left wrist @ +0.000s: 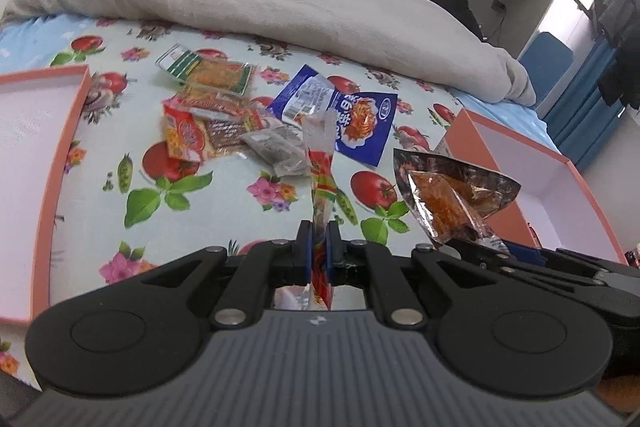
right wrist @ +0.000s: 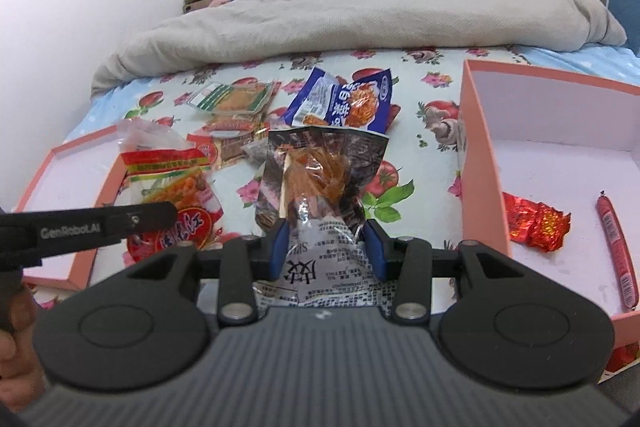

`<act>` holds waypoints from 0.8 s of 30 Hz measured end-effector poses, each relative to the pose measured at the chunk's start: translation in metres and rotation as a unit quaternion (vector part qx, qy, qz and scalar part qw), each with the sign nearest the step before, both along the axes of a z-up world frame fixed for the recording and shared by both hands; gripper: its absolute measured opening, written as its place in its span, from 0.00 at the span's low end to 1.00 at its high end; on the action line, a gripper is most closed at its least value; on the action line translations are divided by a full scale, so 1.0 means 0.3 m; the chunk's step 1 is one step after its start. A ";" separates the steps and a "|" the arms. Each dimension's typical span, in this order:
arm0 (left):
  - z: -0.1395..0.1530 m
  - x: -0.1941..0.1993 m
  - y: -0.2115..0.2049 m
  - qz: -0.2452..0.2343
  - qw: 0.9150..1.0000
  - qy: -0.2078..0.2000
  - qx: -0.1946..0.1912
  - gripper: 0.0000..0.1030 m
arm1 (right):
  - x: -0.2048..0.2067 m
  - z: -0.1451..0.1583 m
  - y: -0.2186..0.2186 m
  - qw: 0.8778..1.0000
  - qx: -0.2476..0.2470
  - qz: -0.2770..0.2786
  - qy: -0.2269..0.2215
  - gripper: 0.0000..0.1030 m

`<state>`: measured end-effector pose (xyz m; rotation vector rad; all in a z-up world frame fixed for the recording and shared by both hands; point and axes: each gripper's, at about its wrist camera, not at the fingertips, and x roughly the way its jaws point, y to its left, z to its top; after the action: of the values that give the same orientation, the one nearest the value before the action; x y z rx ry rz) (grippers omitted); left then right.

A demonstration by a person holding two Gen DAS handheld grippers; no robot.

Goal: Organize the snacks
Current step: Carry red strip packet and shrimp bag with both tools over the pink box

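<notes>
Both grippers clamp snack packets above the bedsheet.
Left gripper pinches a red packet edge-on; right gripper grips a dark packet.

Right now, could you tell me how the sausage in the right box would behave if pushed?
The sausage is a slim cylinder lying loose on the box floor, so it would probably roll sideways. Its glossy red casing looks slippery to pinch.
</notes>
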<state>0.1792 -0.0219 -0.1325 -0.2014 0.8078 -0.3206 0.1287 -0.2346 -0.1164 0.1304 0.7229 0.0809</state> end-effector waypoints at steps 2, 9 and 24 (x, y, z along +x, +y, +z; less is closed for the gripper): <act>0.006 0.011 -0.014 -0.004 1.000 -0.002 0.001 0.07 | -0.007 0.002 -0.012 1.000 0.003 -0.006 -0.003 0.43; 0.046 0.017 -0.054 -0.013 1.000 -0.014 0.007 0.07 | -0.032 -0.003 -0.052 1.000 0.011 -0.024 -0.008 0.43; 0.072 0.010 -0.100 -0.018 1.000 -0.019 0.007 0.07 | -0.065 0.029 -0.094 0.999 0.003 -0.027 -0.024 0.43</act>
<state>0.1822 -0.0518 -0.1109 -0.1675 0.7757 -0.3525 0.1093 -0.2629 -0.1075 0.1523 0.6709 0.0340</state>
